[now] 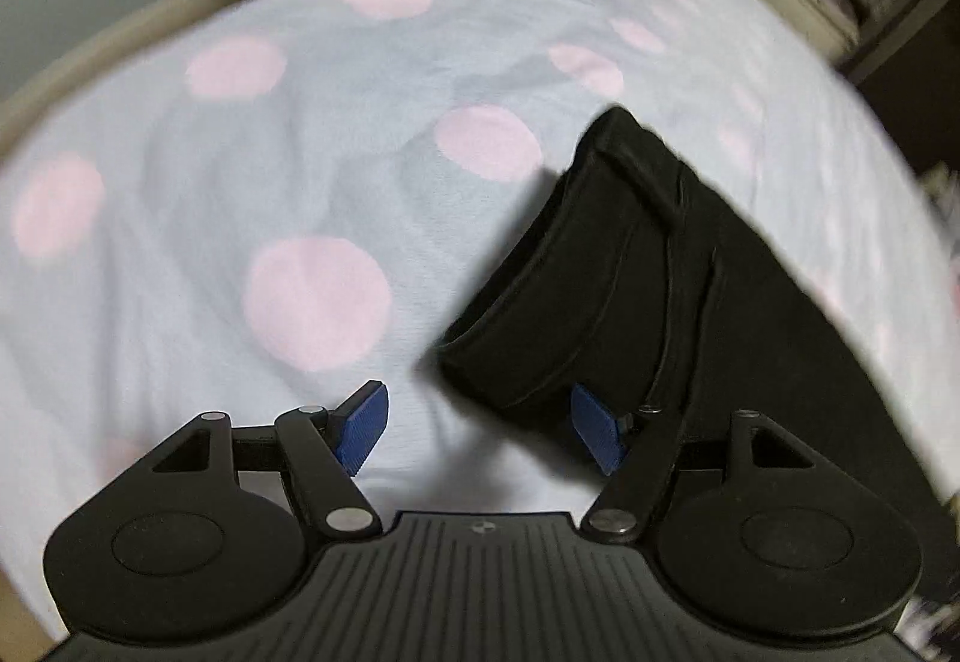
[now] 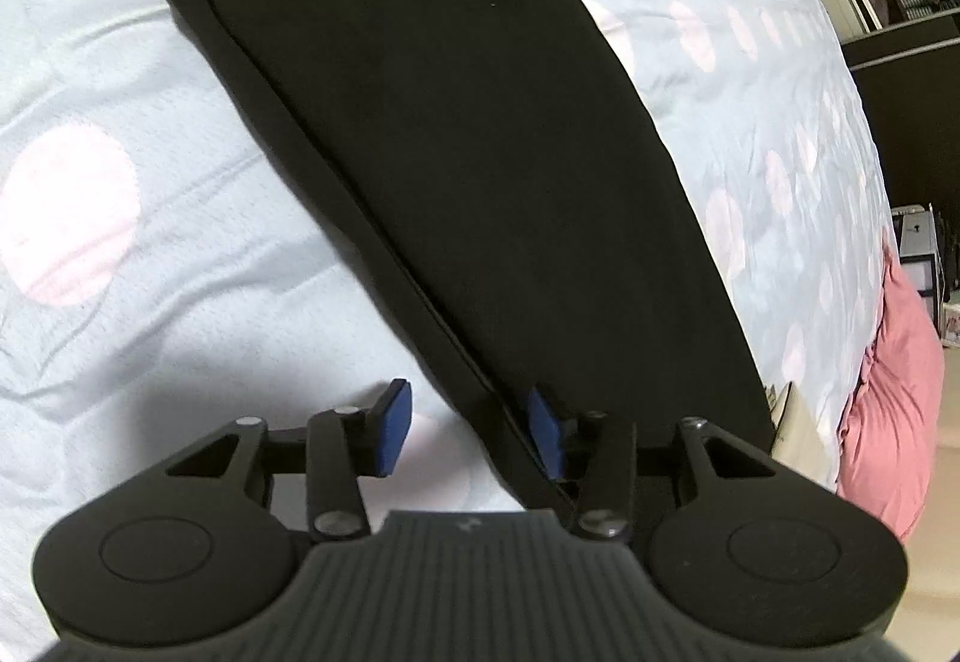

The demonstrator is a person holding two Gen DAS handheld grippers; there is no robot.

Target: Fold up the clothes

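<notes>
Left tool (image 1: 480, 431): jaws spread, holding nothing; its right pad (image 1: 594, 437) sits just beside the hem of the garment (image 1: 600, 254). Right tool (image 2: 471, 434): jaws likewise spread and empty, straddling the garment's long edge (image 2: 420, 266), with one pad (image 2: 546, 437) over the cloth and the other over the bed (image 2: 150, 302). The black garment lies flat on the dotted bed, folded lengthwise into a narrow strip. Each tool stands at one end of the strip, probably so that both ends can be pinched together and a cross fold made without skewing the layers.
</notes>
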